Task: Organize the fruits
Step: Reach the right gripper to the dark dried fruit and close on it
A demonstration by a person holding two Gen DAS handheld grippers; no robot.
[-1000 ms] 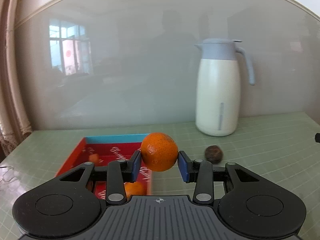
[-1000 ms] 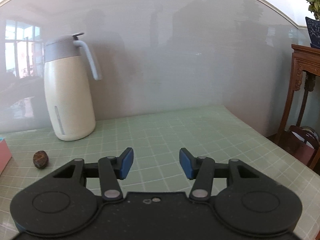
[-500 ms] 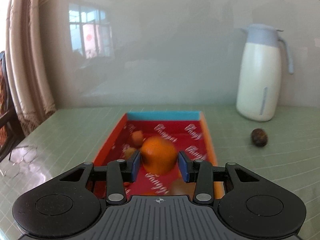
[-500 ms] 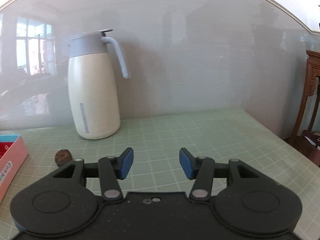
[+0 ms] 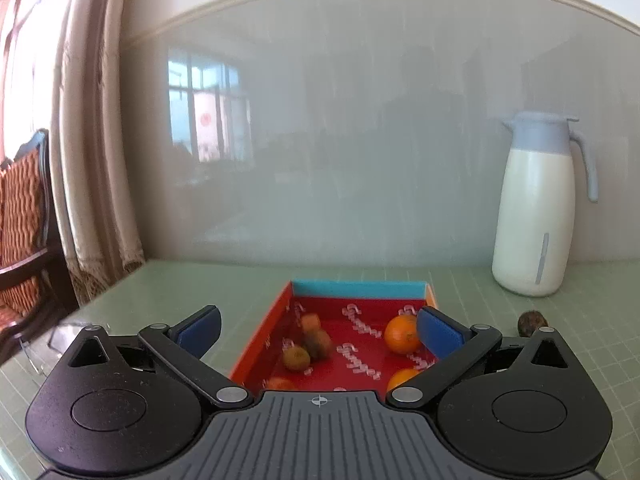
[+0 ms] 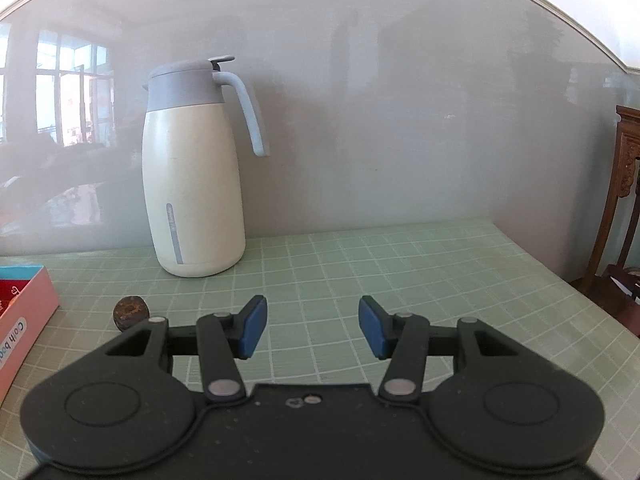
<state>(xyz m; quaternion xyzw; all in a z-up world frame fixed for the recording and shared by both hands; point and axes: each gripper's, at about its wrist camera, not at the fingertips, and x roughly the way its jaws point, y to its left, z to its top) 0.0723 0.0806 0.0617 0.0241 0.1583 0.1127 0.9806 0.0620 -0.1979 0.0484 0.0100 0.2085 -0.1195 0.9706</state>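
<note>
Two grippers over the green mat.
Left gripper (image 5: 318,330) has just spread wide above the box (image 5: 360,289), nothing between its jaws; right gripper (image 6: 312,326) half-open, empty.

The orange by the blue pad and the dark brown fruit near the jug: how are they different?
The orange is bright and smooth; the dark brown fruit is dull and rough.
The orange looks bigger than the dark brown fruit.
The orange lies inside the red box; the dark brown fruit sits out on the green mat, between box and jug.
Both are roundish, and no gripper holds either.
</note>
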